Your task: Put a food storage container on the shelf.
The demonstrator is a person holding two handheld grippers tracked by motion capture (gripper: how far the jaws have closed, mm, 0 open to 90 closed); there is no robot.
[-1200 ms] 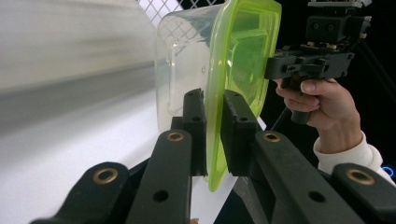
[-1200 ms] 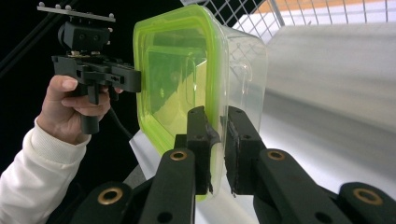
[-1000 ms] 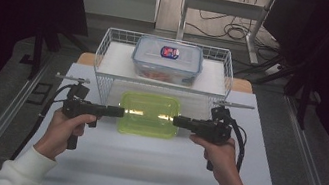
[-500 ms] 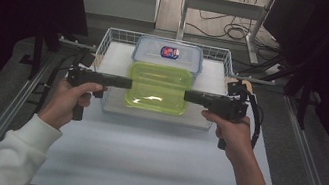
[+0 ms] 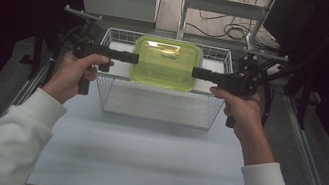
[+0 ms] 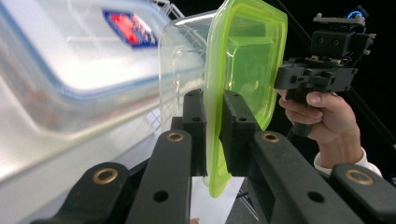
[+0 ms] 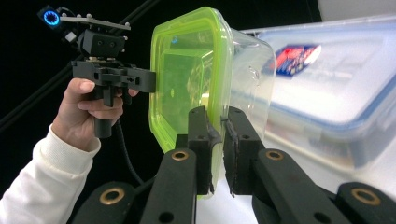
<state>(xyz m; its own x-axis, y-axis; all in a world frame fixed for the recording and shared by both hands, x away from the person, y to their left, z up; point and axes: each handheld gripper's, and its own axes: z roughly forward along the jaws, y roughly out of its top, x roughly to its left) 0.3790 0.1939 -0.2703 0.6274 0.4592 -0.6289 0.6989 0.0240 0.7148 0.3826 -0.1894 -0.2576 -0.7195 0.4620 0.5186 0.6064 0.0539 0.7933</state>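
Green-lidded container (image 5: 166, 63) hung in the air above the wire basket (image 5: 157, 105), held level between the two grippers, lid uppermost. Left gripper (image 5: 133, 58) was clamped on the lid's left rim; in the left gripper view its two black jaws pinched the green lid edge (image 6: 215, 140) between them, with the clear tub body (image 6: 182, 65) on the far side of the lid. Right gripper (image 5: 196, 72) was clamped on the opposite rim; in the right gripper view its jaws gripped the green edge (image 7: 217, 140) in the same way. Both grippers pointed inward at each other, level, with the container spanning the gap between them. Left hand (image 5: 70, 74) and right hand (image 5: 240, 110) each held a gripper handle, white sleeves (image 5: 7, 142) coming in from below.

Beneath the container, a larger clear box with blue-trimmed lid and red label (image 6: 130, 28) sat in the basket, close under the held tub in both gripper views. The basket stood on a white table (image 5: 141, 159).
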